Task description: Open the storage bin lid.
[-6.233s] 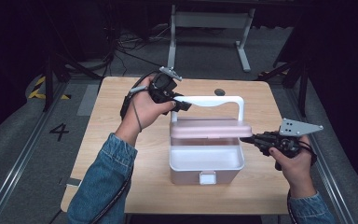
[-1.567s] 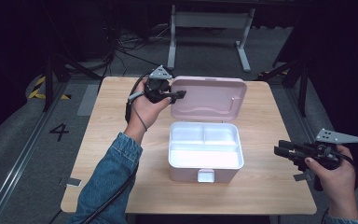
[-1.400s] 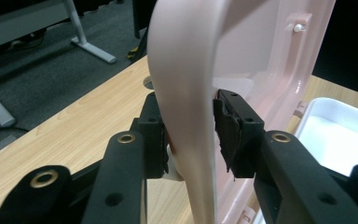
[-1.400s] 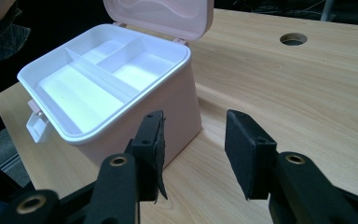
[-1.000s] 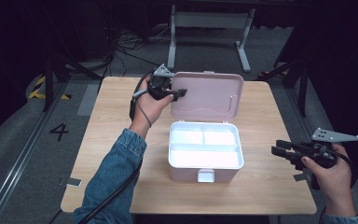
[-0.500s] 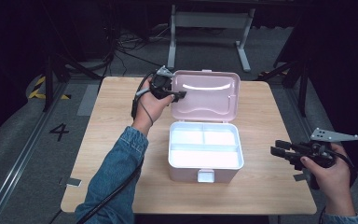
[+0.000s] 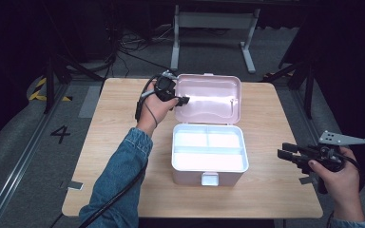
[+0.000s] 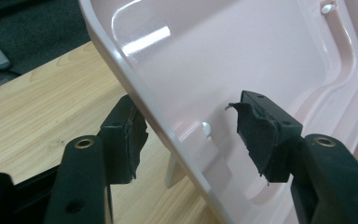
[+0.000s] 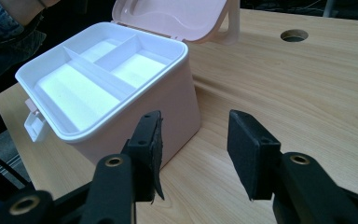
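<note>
The pink box (image 7: 209, 154) sits mid-table, its lid (image 7: 211, 97) swung back, the hinge hidden behind the tray. The left gripper (image 7: 183, 100) straddles the lid's left edge, its jaws just opening, pads clear of it. The right gripper (image 7: 281, 154) hovers beside the box, spread and empty.

I am in a lab or test room, not a home. My wooden table (image 7: 123, 156) stands alone on a grey floor (image 7: 24, 142). The floor has a painted number 4 (image 7: 60, 134) and yellow and black warning stripes (image 7: 40, 89). Black cables (image 7: 128, 47) lie in a heap behind the table, near a metal stand (image 7: 214, 28). All around me it is dark.
</note>
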The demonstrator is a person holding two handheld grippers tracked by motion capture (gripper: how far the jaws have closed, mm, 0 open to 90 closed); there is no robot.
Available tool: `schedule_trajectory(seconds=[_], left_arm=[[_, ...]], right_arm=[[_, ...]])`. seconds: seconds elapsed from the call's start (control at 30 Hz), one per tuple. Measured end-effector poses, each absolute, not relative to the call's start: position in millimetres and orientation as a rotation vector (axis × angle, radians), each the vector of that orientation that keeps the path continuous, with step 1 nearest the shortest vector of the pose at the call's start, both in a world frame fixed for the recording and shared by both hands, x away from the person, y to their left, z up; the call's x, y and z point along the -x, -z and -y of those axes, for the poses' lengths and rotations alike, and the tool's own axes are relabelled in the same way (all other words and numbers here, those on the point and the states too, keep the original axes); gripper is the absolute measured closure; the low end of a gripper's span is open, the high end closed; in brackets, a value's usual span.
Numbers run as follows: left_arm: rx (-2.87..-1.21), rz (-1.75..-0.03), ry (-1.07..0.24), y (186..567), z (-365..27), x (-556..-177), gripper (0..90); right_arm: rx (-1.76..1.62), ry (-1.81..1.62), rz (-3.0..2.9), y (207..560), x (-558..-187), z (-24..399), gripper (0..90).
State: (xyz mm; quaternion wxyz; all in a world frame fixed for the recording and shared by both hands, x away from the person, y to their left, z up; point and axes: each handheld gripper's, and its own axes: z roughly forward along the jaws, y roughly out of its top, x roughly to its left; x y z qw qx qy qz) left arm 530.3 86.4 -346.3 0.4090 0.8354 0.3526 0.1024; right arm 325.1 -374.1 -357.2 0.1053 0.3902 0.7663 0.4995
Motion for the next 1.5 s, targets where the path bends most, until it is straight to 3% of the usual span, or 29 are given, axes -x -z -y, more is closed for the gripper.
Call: schedule_trajectory(seconds=[0.4, 0.47, 0.83, 1.2, 1.5], left_arm=[[-2.155, -0.939, -0.240, 362.4, -94.4, -533.0, 44.4], [-2.138, -0.926, -0.197, 365.3, -94.7, -533.2, 48.4], [-2.143, -0.909, -0.218, 361.1, -97.3, -528.3, 46.4], [-2.122, -0.842, -0.275, 327.4, -116.0, -495.6, 44.6], [-2.173, -0.854, -0.296, 302.6, -145.2, -442.1, 45.2]], right_arm=[[-1.141, -1.460, -2.269, 358.5, -326.2, 371.1, 55.6], [-1.138, -1.459, -2.270, 358.7, -326.4, 370.8, 55.5], [-1.140, -1.458, -2.269, 359.3, -327.3, 371.4, 54.3], [-1.121, -1.456, -2.291, 358.3, -340.7, 363.2, 53.8], [-1.094, -1.431, -2.337, 357.4, -369.2, 348.5, 51.5]])
